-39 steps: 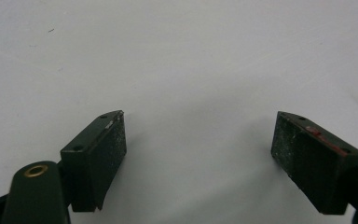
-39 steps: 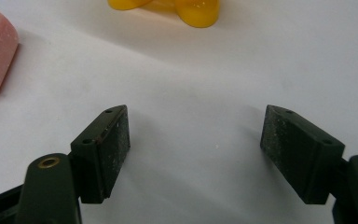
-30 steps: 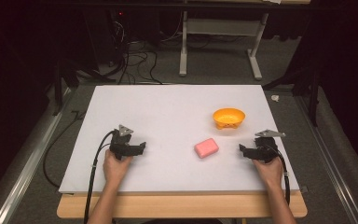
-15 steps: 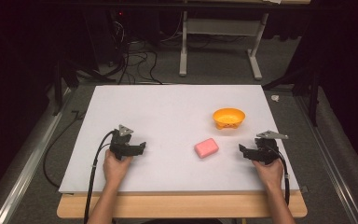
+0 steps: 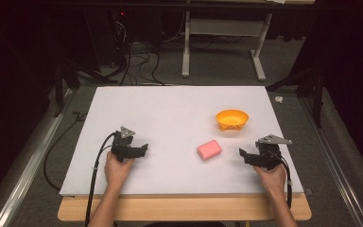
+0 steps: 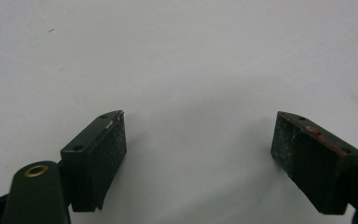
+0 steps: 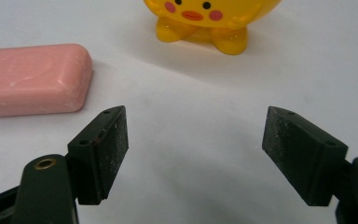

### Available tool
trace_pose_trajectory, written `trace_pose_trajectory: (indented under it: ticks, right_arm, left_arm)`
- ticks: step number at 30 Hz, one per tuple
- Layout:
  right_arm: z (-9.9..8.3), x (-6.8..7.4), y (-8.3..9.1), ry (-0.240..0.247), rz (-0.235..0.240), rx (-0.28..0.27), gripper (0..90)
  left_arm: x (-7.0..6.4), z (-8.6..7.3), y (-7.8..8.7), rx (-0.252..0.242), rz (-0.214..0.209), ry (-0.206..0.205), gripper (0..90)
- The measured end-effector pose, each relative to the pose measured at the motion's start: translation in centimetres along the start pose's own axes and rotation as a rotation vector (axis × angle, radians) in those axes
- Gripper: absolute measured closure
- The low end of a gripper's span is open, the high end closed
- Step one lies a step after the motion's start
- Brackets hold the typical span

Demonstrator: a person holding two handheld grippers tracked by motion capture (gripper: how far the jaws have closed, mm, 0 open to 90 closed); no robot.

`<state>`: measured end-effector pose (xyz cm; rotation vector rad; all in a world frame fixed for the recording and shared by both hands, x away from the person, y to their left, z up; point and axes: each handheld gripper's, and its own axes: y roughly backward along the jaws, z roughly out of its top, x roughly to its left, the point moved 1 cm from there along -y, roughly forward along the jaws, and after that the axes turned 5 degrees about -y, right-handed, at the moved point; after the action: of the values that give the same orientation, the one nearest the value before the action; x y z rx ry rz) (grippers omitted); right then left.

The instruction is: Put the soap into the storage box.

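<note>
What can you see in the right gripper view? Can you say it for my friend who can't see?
The right gripper is open above a white table, holding nothing. A pink soap bar lies ahead to its left, and a yellow bowl with a duck face and little feet stands farther ahead.

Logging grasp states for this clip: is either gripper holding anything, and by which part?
Nothing is held. The left gripper and the right gripper are both open over the table; the pink soap lies untouched.
</note>
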<state>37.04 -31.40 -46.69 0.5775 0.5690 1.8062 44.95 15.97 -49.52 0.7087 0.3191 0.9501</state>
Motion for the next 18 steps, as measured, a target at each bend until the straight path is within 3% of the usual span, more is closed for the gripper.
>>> trace_pose_trajectory:
  ticks: [5, 18]
  right_arm:
    - [0.2, 0.8, 0.6, 0.007, 0.016, -0.029, 22.9]
    - [0.8, 3.5, 0.5, 0.015, 0.075, -0.018, 21.7]
  left_arm:
    - [0.0, 0.0, 0.0, 0.000, 0.000, 0.000, 18.5]
    - [0.0, 0.0, 0.0, -0.001, 0.000, 0.001, 18.5]
